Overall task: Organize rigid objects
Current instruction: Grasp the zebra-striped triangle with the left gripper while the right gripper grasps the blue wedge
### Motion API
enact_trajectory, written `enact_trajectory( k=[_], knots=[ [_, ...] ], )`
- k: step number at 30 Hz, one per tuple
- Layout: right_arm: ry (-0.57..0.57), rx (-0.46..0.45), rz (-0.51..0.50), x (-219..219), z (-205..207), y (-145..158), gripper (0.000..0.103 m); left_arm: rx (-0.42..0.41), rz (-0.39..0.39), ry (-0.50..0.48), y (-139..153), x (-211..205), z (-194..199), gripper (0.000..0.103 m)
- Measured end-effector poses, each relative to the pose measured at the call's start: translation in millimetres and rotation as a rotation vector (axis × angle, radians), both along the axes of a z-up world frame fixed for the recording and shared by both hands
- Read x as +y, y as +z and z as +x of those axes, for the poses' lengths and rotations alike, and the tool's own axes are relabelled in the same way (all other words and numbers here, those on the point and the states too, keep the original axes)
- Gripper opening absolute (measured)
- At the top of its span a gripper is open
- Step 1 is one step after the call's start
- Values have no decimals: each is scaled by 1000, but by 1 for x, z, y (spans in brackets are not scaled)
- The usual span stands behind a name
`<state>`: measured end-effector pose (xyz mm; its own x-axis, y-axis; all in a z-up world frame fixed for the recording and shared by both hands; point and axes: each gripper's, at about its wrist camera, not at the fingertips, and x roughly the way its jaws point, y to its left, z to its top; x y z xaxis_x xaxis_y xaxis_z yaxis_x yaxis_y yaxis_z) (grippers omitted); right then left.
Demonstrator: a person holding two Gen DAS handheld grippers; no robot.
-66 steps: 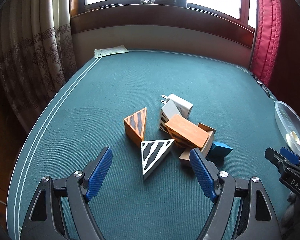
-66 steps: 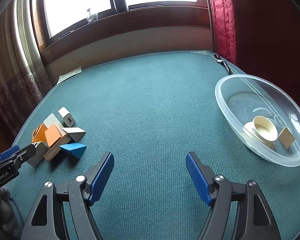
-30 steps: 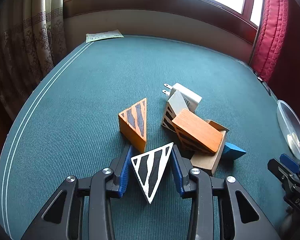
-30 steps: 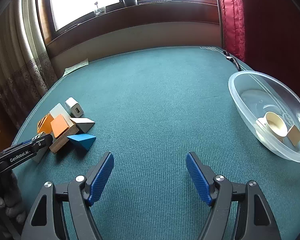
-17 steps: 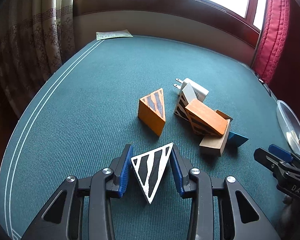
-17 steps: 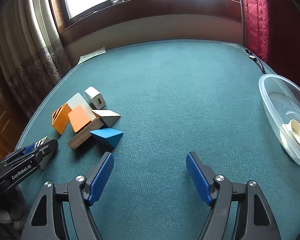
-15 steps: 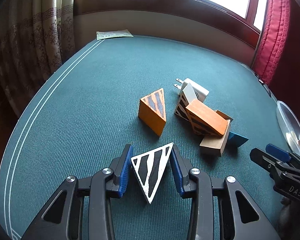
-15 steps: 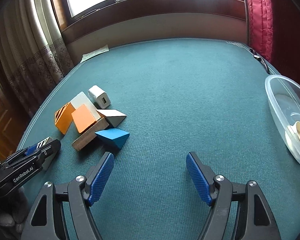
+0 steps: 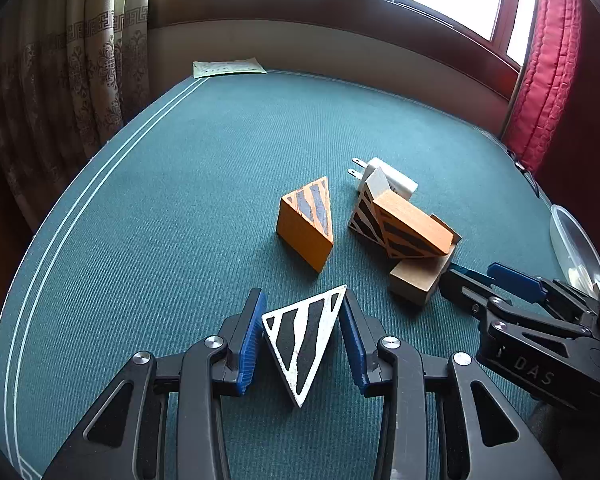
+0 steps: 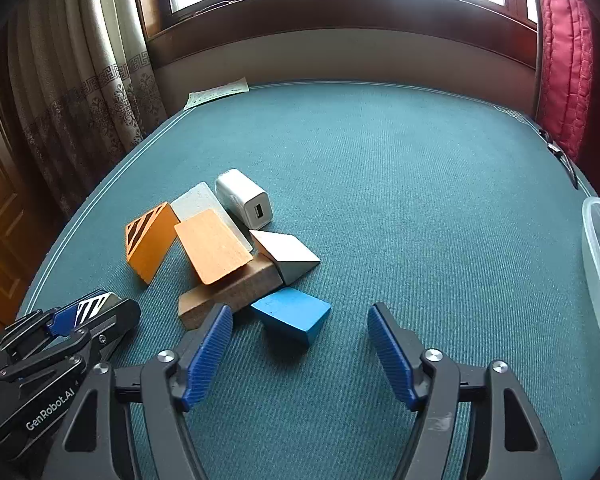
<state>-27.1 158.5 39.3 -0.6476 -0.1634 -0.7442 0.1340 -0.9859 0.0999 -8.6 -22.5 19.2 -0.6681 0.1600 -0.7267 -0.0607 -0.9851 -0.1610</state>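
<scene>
In the left wrist view, the left gripper squeezes a white triangle block with black stripes between its blue pads, above the green table. An orange striped block and a block pile sit just ahead. In the right wrist view, the right gripper is wide open and holds nothing. A blue block lies between its fingers, near a white charger.
</scene>
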Motion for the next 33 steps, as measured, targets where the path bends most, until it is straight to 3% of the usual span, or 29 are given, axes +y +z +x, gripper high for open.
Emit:
enact_trajectory(
  k=[9, 33],
  knots=[
    [-19, 14, 28, 7, -3, -2, 40, -1, 0, 0, 0, 3, 0, 39],
    [-102, 63, 1, 51, 32, 9, 38, -3, -50, 13, -1, 10, 4, 39]
  ],
)
